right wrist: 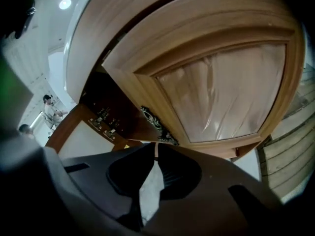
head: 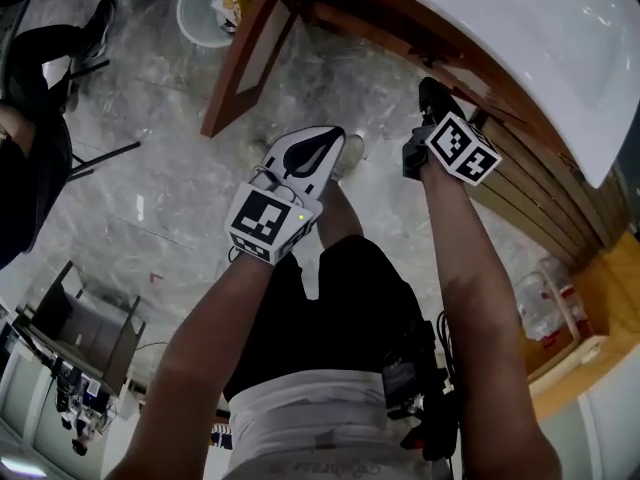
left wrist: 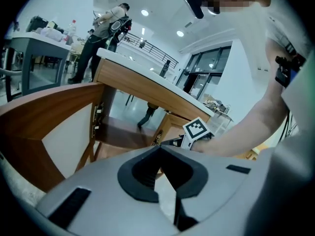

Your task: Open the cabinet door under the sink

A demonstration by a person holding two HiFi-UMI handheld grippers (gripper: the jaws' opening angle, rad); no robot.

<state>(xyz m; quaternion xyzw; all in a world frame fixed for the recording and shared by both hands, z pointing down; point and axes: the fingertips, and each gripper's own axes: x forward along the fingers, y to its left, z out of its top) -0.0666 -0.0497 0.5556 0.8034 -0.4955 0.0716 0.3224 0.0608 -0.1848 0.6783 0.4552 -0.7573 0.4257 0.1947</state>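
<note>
A white sink (head: 560, 38) tops a wooden cabinet. Its left door (head: 245, 58) is swung wide open, also seen in the left gripper view (left wrist: 54, 127). The right door (right wrist: 221, 87) has a frosted panel and an ornate metal handle (right wrist: 158, 126) on its left edge, beside the dark interior. My right gripper (head: 428, 88) is up under the sink; its jaws (right wrist: 156, 145) are shut and empty, with the tips just below that handle. My white left gripper (head: 335, 136) hangs lower and to the left, shut (left wrist: 158, 147) on nothing, facing the cabinet opening.
A white bin (head: 215, 3) with rubbish stands behind the open door. Another person's legs and chair (head: 50, 78) are at the left. Plastic bottles (head: 545, 303) sit on a shelf at the right, beside a slatted wood panel (head: 540, 198). The floor is grey marble (head: 180, 168).
</note>
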